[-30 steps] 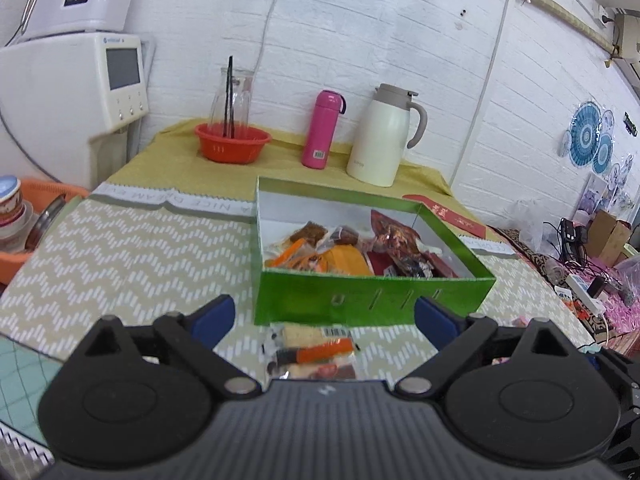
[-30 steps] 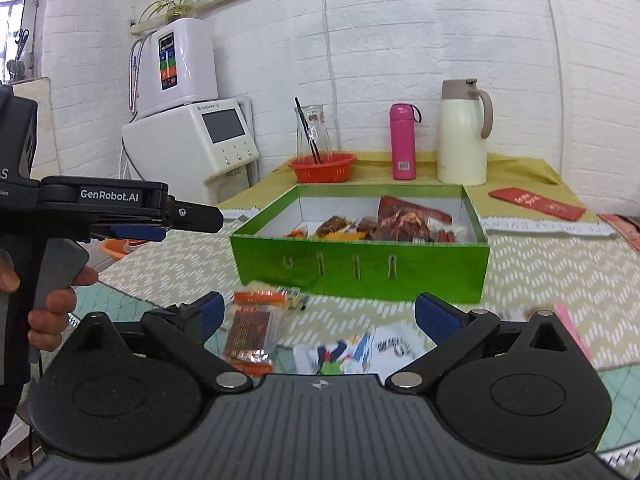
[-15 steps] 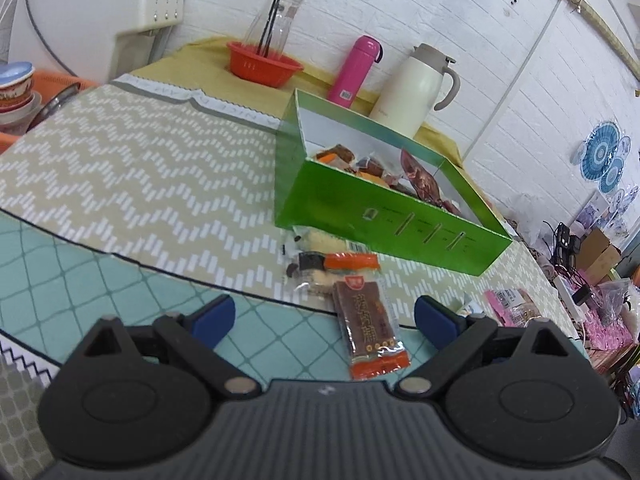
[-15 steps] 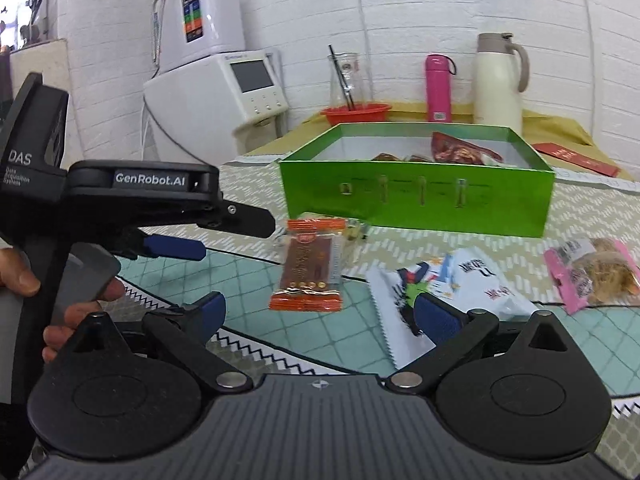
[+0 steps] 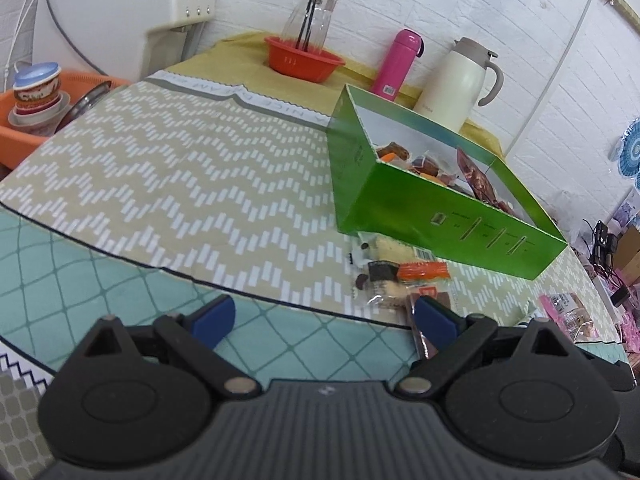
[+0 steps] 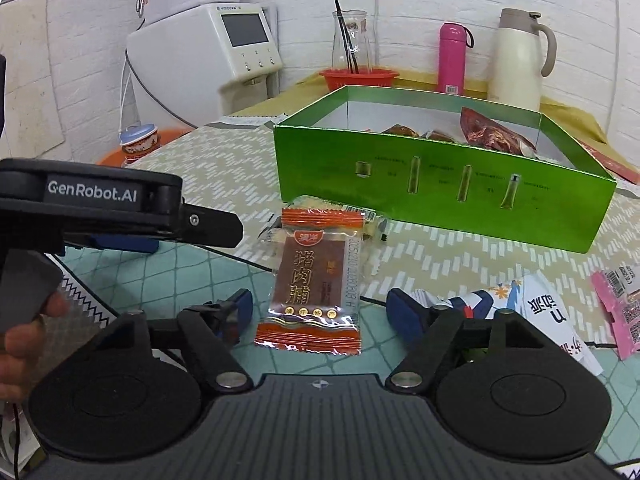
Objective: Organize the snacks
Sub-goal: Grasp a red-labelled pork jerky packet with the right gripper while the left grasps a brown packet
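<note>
The right gripper (image 6: 318,314) has dropped closer to the table, its open jaws now either side of a brown snack packet (image 6: 310,276) lying before the green box (image 6: 440,188). The left gripper (image 5: 324,316), open and empty, hovers nearby.

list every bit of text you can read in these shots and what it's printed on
"GenRobot.AI": side of the left gripper.
"猪肉脯": brown snack packet between the open right gripper fingers.
"A NICE D...", partly readable: grey border of the table mat.
Too small or blurred: dispenser brand, green box captions, white packet, pink packet barcodes, bottle label.
</note>
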### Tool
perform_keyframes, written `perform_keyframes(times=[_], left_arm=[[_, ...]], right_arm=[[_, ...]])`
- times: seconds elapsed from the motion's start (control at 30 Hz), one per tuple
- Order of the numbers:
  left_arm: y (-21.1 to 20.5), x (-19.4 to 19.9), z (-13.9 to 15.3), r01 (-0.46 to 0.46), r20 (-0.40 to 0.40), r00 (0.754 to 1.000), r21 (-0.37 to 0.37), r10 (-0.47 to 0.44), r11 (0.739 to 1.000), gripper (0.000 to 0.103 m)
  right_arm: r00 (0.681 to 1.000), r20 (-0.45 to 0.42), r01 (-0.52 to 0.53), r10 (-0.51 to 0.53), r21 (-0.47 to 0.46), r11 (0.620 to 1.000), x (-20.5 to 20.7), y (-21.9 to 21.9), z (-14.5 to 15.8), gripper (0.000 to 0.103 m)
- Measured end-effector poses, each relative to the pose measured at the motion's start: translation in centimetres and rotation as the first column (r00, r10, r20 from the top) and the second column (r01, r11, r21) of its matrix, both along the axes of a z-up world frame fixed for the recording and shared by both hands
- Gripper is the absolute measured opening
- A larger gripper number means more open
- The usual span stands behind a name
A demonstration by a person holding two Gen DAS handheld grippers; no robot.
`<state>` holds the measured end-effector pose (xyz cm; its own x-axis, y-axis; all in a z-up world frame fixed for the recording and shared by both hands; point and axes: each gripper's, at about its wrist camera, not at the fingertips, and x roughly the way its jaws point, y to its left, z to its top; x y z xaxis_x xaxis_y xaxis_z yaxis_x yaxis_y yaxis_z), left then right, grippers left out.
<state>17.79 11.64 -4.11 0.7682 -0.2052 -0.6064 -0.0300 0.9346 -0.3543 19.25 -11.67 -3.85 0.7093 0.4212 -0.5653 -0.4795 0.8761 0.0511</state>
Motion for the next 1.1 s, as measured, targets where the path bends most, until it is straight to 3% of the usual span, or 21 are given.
perform_keyframes(times=[0.03,0.07,0.3,0.6,0.63,0.67,0.87,1.0,1.07,1.1], left_arm=[[0.0,0.1,0.0,0.000,0.001,1.000,0.003,0.000,1.000,0.095],[-0.1,0.2,0.0,0.001,0.000,1.000,0.004,-0.001,1.000,0.095],[-0.6,0.4,0.0,0.006,-0.003,1.000,0.025,-0.006,1.000,0.095],[-1.4,0.2,0.3,0.026,-0.011,1.000,0.035,-0.026,0.999,0.095],[-1.5,0.0,0.5,0.039,-0.007,0.999,0.025,-0.039,0.999,0.095],[-1.6,-0.1,0.6,0.054,-0.002,0.999,0.015,-0.054,0.998,0.095],[-4.0,-0.5,1.2,0.223,0.031,0.975,-0.066,-0.221,0.973,0.095],[-5.6,-0.2,0.7,0.269,0.016,0.963,-0.059,-0.269,0.961,0.088],[-6.0,0.3,0.5,0.273,0.007,0.962,-0.061,-0.274,0.960,0.079],[-6.2,0.6,0.3,0.279,-0.002,0.960,-0.069,-0.279,0.958,0.068]], right_arm=[[1.000,0.011,0.011,-0.011,-0.015,1.000,-0.2,-0.2,0.0,0.092],[0.999,0.020,0.030,-0.030,-0.027,0.999,-0.2,-0.4,0.0,0.088],[0.999,0.009,0.051,-0.051,0.005,0.999,-0.5,-2.0,0.0,0.088],[0.999,-0.015,0.043,-0.042,0.066,0.997,-0.5,-2.6,0.0,0.097],[0.999,-0.016,0.039,-0.038,0.058,0.998,-0.6,-2.5,0.1,0.097],[0.999,-0.015,0.035,-0.034,0.044,0.998,-0.8,-2.4,0.1,0.091],[1.000,-0.021,-0.007,0.008,0.045,0.999,-2.0,-2.8,0.1,0.090],[1.000,-0.016,-0.006,0.007,0.053,0.999,-2.4,-3.0,0.0,0.091],[1.000,-0.014,-0.007,0.007,0.051,0.999,-2.5,-3.0,0.0,0.091],[1.000,-0.011,-0.008,0.009,0.047,0.999,-2.5,-2.9,0.0,0.091]])
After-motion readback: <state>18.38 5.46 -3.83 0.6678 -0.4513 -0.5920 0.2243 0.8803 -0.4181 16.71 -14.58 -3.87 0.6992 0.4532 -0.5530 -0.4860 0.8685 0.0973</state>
